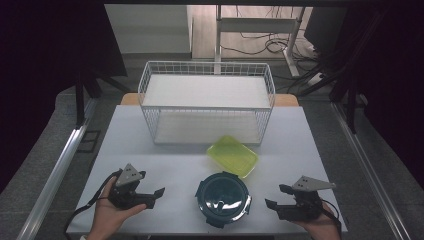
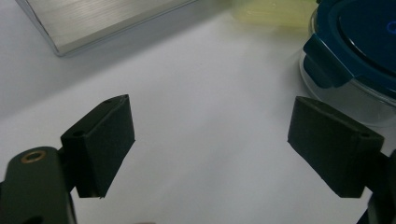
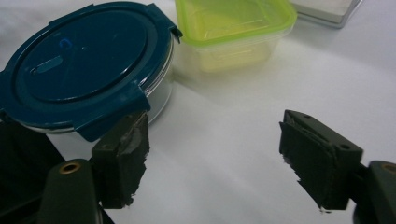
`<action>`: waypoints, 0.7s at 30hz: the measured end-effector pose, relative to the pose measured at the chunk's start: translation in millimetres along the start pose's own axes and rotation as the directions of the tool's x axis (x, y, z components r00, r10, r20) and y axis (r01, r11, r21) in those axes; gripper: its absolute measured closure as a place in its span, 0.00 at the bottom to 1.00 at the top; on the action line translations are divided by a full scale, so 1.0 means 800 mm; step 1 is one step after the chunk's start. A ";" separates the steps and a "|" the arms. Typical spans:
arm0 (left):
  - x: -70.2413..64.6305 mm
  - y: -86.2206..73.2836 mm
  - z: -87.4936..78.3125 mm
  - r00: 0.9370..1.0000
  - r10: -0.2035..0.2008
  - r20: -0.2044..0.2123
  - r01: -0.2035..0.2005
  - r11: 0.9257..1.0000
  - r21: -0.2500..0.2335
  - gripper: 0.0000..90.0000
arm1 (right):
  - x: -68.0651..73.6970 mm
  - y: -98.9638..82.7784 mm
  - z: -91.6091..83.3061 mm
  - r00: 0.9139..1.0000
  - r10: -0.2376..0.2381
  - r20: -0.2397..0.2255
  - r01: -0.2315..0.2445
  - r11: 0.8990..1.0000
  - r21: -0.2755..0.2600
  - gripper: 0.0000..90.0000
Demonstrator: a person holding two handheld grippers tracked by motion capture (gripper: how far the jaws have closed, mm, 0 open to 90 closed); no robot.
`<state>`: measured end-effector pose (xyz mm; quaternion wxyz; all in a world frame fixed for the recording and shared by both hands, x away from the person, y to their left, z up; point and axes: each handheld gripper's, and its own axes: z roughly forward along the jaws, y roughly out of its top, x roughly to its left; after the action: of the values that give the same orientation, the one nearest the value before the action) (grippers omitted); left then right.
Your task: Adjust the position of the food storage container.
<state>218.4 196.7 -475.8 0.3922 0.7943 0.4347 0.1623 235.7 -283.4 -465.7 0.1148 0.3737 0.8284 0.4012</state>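
A round clear container with a dark blue clip lid (image 1: 223,198) sits near the table's front edge, also seen in the right gripper view (image 3: 84,70) and at the edge of the left gripper view (image 2: 355,51). Behind it to the right lies a rectangular container with a yellow-green lid (image 1: 233,155) (image 3: 233,28). My left gripper (image 1: 156,197) (image 2: 210,144) rests left of the round container, jaws open with nothing between them. My right gripper (image 1: 276,196) (image 3: 215,158) is to its right, also open and empty, pointing toward the container.
A white wire basket rack (image 1: 207,102) with two shelves stands at the back of the white table (image 1: 150,165). Its metal base corner (image 2: 93,23) appears in the left gripper view. Dark curtains and floor rails flank the table.
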 end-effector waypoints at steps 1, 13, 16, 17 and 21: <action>0.000 0.000 0.001 1.000 0.002 0.000 -0.002 1.000 0.004 0.16 | 0.000 0.000 0.000 1.000 0.000 0.000 0.000 1.000 0.000 0.29; 0.006 -0.009 0.012 0.999 -0.044 0.010 0.043 0.997 0.061 0.18 | -0.005 -0.002 0.005 1.000 0.011 -0.016 -0.011 0.999 0.047 0.42; 0.007 -0.009 0.010 0.999 -0.054 0.006 0.053 0.997 0.063 0.18 | -0.005 -0.001 0.005 1.000 0.017 -0.013 -0.016 0.998 0.054 0.45; 0.007 -0.009 0.010 0.998 -0.057 0.010 0.056 0.997 0.058 0.18 | -0.004 -0.001 0.005 1.000 0.023 -0.010 -0.022 0.998 0.056 0.46; 0.006 -0.010 0.010 0.999 -0.050 0.002 0.050 0.997 0.063 0.17 | -0.004 -0.002 0.003 1.000 0.030 0.002 -0.030 0.997 0.077 0.55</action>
<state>221.2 199.4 -487.6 0.3718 0.7954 0.4585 0.1374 238.3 -284.7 -468.6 0.0945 0.3906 0.8374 0.3706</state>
